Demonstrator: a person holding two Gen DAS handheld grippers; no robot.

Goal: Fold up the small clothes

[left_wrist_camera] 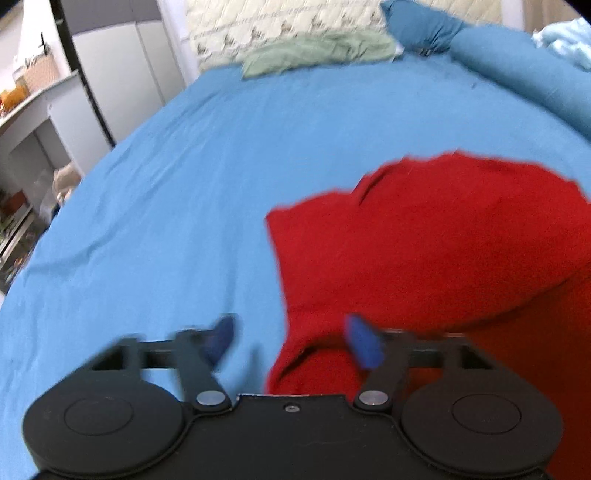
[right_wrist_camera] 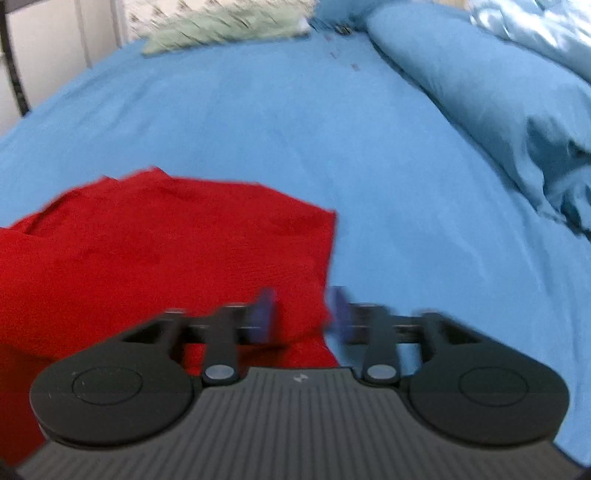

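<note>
A red garment (left_wrist_camera: pixel 424 240) lies partly folded on the blue bedsheet (left_wrist_camera: pixel 184 184); it also shows in the right wrist view (right_wrist_camera: pixel 166 251). My left gripper (left_wrist_camera: pixel 291 341) is open, its jaws straddling the garment's near left corner, with cloth between them. My right gripper (right_wrist_camera: pixel 301 314) is open, with the garment's near right corner between its blurred blue fingertips (right_wrist_camera: pixel 264 314). Both views are motion-blurred, so I cannot tell whether the pads touch the cloth.
A pale green garment (left_wrist_camera: pixel 317 51) lies at the far end of the bed, also in the right wrist view (right_wrist_camera: pixel 221 26). Blue pillows and bunched bedding (right_wrist_camera: pixel 498 103) run along the right side. Shelves and a cabinet (left_wrist_camera: pixel 33 147) stand off the bed's left edge.
</note>
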